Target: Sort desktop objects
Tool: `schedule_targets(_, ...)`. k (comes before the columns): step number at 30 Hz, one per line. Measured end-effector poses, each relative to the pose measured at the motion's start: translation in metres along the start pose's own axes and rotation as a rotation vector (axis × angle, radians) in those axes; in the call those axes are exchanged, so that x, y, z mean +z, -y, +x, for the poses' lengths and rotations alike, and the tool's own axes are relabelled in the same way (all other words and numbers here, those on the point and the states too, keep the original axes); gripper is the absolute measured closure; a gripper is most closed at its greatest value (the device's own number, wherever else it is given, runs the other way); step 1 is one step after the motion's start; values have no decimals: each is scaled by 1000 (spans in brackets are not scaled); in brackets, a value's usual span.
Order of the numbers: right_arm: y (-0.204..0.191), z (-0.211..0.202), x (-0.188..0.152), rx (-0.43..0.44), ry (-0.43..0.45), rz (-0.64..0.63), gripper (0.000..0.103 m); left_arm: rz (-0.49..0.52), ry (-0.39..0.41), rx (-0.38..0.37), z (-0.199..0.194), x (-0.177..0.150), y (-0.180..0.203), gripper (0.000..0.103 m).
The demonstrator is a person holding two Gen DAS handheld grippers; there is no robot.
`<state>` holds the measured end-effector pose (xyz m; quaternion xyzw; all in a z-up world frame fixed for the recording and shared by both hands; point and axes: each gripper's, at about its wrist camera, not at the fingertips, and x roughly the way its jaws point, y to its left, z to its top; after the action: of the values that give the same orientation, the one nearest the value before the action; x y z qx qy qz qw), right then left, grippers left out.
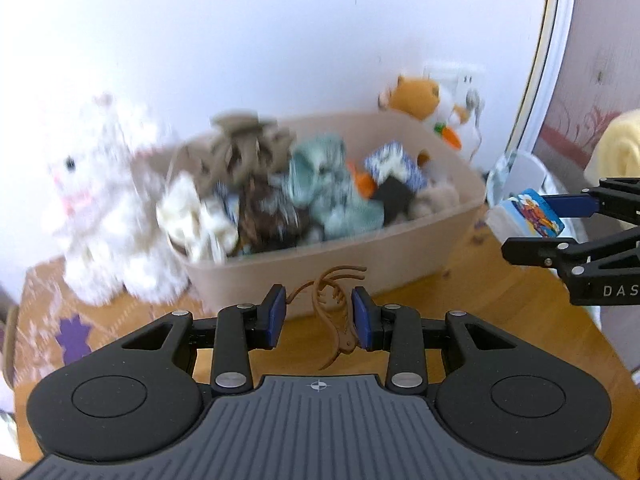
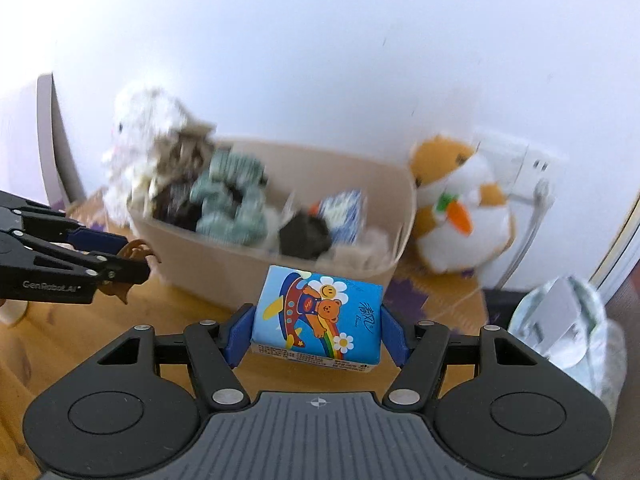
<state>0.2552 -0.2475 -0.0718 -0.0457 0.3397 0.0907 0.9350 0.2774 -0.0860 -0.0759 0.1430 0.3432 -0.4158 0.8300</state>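
Hair claw clip [image 1: 338, 312], brown, is pinched between the blue pads of the left gripper [image 1: 320, 316] in the left wrist view, in front of the beige bin [image 1: 332, 264]. This bin is full of blurred soft things. A white plush toy [image 1: 104, 208] stands left of the bin, an orange plush [image 1: 424, 100] behind its right corner. The right gripper [image 1: 532, 220] enters at right of the bin.

From the right wrist view, the right gripper [image 2: 318, 334] clamps a blue tissue pack [image 2: 320, 316] with a bear picture, in front of the bin [image 2: 224, 272]. The left gripper [image 2: 124, 258] holds the clip [image 2: 134, 250] at the bin's left. The orange plush [image 2: 460, 208] sits right of the bin.
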Motion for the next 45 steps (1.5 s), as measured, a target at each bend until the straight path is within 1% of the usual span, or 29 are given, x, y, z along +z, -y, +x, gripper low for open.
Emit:
schedule_targets(6,18,-13,30,-18,76,31,40,11,81,-1,-19,39,3,66)
schedule_targets(9,23,-14,47,-23,106,42,39,16,114,4,-20,58,5,66)
schedule_targets(14,25,-4,80,-28,145,21,39,10,148,35,-10,93,7,66)
schedule_targets(18,21,14,99,-27,146,2,39,-20,153,60,6,115,9,66)
schedule_targets(23,13,41,110,-25,123,-6,40,-46,124,95,25,132,9,66)
schedule_targets(28,13,68,114,-32,85,42,40,-49,79,119,47,142,3,66)
schedule_targets(31,14,85,110,-41,49,72,40,-59,35,154,62,144,-4,66)
schedule_targets(34,11,100,106,-44,2,79,40,-76,-15,170,75,144,-9,66)
schedule_targets(37,7,109,103,-51,-32,72,40,-40,-34,187,78,141,-9,66)
schedule_targets(39,4,112,101,-51,-42,72,39,-39,-40,190,80,140,-9,66)
schedule_targets(40,3,113,101,-52,-49,74,39,-42,-40,188,80,140,-10,62)
schedule_targets(41,2,114,101,-57,-59,73,33,-47,-40,186,79,141,-10,50)
schedule_targets(42,1,115,100,-64,-65,71,33,-47,-34,194,78,140,-10,34)
schedule_targets(43,0,114,98,-61,-67,71,31,-41,-20,207,75,140,-9,29)
schedule_targets(44,0,113,97,-61,-69,69,27,-30,2,223,72,139,-7,26)
schedule_targets(45,0,111,97,-64,-68,66,24,-18,18,236,69,139,-6,25)
